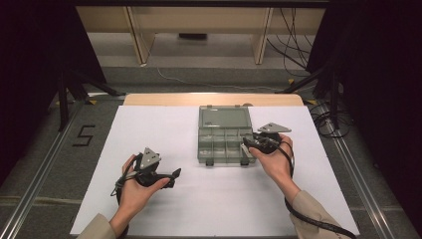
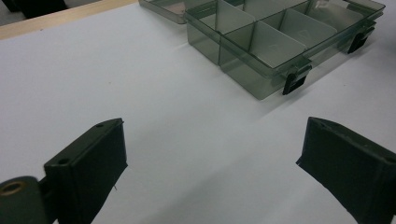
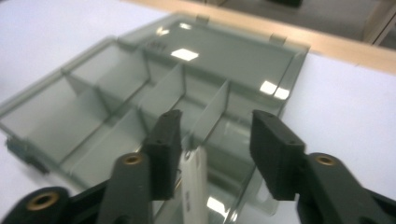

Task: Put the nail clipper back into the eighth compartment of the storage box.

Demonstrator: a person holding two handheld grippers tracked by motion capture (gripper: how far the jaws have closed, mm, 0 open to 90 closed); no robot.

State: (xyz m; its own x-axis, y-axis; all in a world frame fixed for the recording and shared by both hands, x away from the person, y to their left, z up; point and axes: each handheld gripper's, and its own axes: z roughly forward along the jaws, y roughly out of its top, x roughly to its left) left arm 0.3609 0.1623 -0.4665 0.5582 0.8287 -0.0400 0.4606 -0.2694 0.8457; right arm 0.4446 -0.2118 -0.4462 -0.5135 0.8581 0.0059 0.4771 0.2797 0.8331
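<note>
A: Smoky green plastic — that's the compartment box (image 1: 225, 133) in the middle of the white sheet (image 1: 164, 199), lid folded flat toward the far edge, and your right gripper (image 1: 250, 145) is parked right over its near right corner.

B: Look along the right gripper's own camera: there's a small white strip (image 3: 193, 184) standing between the black jaws, leaning against the left pad (image 3: 164, 149). The jaws stand apart, the right one well clear of it, so you're not squeezing it. To me that reads as a drop into the compartment below.

A: Makes sense you've come in low and angled over that corner cell — the dividers (image 3: 211, 114) are close together, so the piece has to go straight down. Is anything else in the box?

B: Not that I can make out. From the left gripper's camera the cells nearest it look bare, and the two dark latches (image 2: 296, 80) on the front wall hang open. Whether the white strip touches the cell floor, I can't tell.

A: And your left gripper (image 1: 171, 175)?

B: It rests on the sheet well to the left of the box, jaws wide apart with nothing between them — out of the way, I'd say, so the right hand has room.
</note>
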